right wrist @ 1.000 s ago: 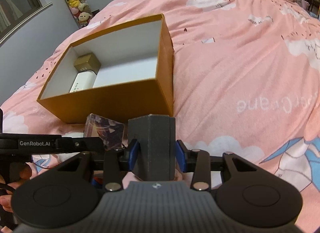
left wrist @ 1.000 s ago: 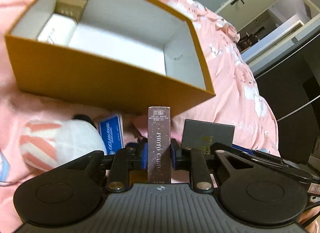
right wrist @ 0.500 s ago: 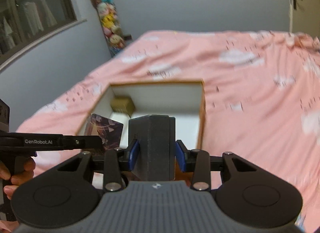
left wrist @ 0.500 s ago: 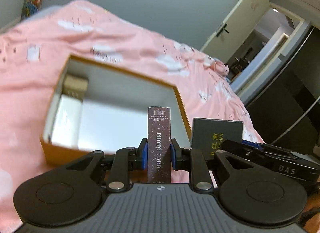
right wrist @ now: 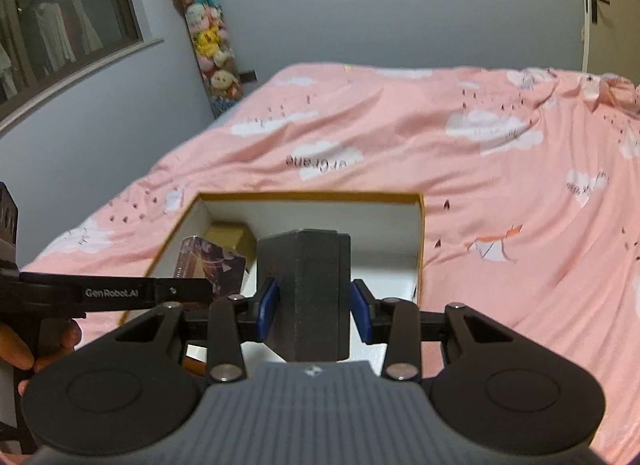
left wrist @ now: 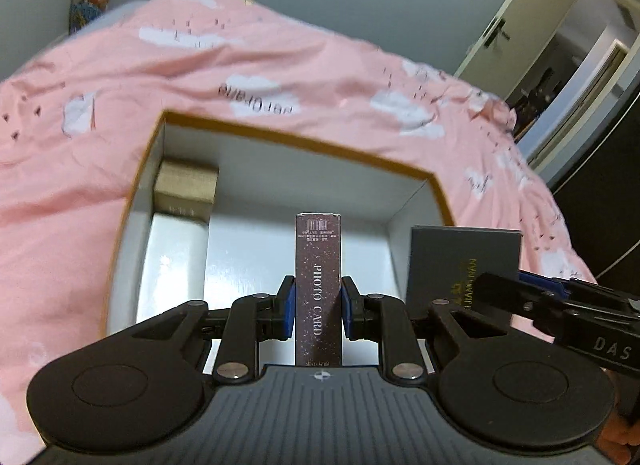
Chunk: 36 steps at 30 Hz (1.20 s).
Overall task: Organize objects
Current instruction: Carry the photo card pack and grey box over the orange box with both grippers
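Observation:
My left gripper (left wrist: pixel 318 307) is shut on a slim maroon box (left wrist: pixel 318 277) printed "PHOTO CARD", held upright over the open orange box (left wrist: pixel 132 201). My right gripper (right wrist: pixel 314 309) is shut on a dark grey box (right wrist: pixel 308 289), also above the orange box (right wrist: pixel 420 233). In the left wrist view the dark grey box (left wrist: pixel 460 265) shows at the right, over the orange box's right wall. In the right wrist view the maroon box (right wrist: pixel 210 263) shows at the left. A gold box (left wrist: pixel 186 187) and a white box (left wrist: pixel 174 261) lie inside along the left wall.
The orange box rests on a pink bed cover (right wrist: pixel 500 169) with cloud prints. A hanging column of plush toys (right wrist: pixel 208 45) is on the grey wall beyond the bed. A doorway (left wrist: pixel 568 49) opens at the far right. A hand (right wrist: pixel 24 349) grips the left tool.
Both grippers rose and moved forward from in front of the orange box to above it, carrying their boxes. The items on the bed near the box's front wall left view.

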{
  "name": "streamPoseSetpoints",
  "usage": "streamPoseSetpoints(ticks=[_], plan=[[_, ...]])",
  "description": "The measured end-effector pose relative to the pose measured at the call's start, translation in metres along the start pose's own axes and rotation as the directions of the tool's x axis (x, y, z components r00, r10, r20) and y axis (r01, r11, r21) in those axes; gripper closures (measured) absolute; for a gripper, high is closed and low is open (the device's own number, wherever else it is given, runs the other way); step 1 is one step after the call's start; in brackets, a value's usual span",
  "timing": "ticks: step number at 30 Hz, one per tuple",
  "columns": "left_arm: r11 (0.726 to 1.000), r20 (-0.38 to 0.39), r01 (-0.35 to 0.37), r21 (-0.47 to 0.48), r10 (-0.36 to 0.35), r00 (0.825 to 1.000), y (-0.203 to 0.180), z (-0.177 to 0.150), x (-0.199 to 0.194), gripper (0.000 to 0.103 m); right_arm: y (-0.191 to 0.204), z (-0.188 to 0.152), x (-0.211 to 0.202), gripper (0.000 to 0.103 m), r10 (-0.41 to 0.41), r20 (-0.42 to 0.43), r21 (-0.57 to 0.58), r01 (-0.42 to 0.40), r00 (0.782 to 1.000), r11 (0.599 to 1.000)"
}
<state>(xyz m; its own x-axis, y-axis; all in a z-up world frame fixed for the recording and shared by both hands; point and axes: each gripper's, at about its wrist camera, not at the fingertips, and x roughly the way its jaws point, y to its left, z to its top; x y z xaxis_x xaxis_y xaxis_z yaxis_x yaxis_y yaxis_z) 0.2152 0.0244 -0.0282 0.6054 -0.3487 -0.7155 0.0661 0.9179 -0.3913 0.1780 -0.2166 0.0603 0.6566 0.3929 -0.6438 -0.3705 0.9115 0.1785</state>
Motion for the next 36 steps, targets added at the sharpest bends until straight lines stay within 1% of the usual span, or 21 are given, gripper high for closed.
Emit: streamPoseSetpoints(ticks=[5,10,15,20,23,28,31,34,36], plan=[[1.0,-0.062,0.009,-0.017,-0.01,0.998,0.012,-0.002,0.021,0.078,-0.001,-0.007,0.037,0.062,0.002,-0.091,0.017,0.0,0.996,1.0],[0.999,-0.143,0.014,-0.035,-0.019,0.99,0.022,-0.003,0.038,0.078,-0.002,-0.01,0.065,0.062,0.0,-0.155,0.027,0.004,0.988,1.0],[0.998,-0.216,0.01,-0.07,-0.025,0.976,0.032,-0.006,0.056,0.078,-0.002,-0.012,0.078,0.062,-0.005,-0.18,0.03,0.011,0.984,0.999],[0.998,-0.269,-0.025,-0.054,0.009,0.963,0.031,-0.012,0.069,0.078,-0.007,-0.014,0.086,0.062,-0.012,-0.199,0.046,0.022,0.98,0.999],[0.998,-0.279,-0.031,-0.056,0.014,0.96,0.033,-0.014,0.071,0.078,-0.008,-0.016,0.088,0.062,-0.011,-0.209,0.05,0.022,0.978,0.999],[0.999,-0.289,-0.04,-0.033,0.029,0.957,0.033,-0.015,0.072,0.078,-0.01,-0.02,0.091,0.062,-0.006,-0.219,0.054,0.018,0.976,0.998],[0.998,-0.291,-0.067,-0.002,0.063,0.955,0.029,-0.013,0.073,0.075,-0.009,-0.021,0.091,0.062,-0.002,-0.222,0.056,0.015,0.975,0.998],[0.994,-0.275,-0.096,0.042,0.104,0.956,0.025,-0.015,0.069,0.073,-0.009,-0.021,0.092,0.062,-0.001,-0.225,0.056,0.014,0.974,0.998],[0.989,-0.259,-0.127,0.079,0.144,0.955,0.022,-0.016,0.066,0.069,-0.009,-0.022,0.092,0.062,-0.001,-0.226,0.058,0.014,0.974,0.998]])
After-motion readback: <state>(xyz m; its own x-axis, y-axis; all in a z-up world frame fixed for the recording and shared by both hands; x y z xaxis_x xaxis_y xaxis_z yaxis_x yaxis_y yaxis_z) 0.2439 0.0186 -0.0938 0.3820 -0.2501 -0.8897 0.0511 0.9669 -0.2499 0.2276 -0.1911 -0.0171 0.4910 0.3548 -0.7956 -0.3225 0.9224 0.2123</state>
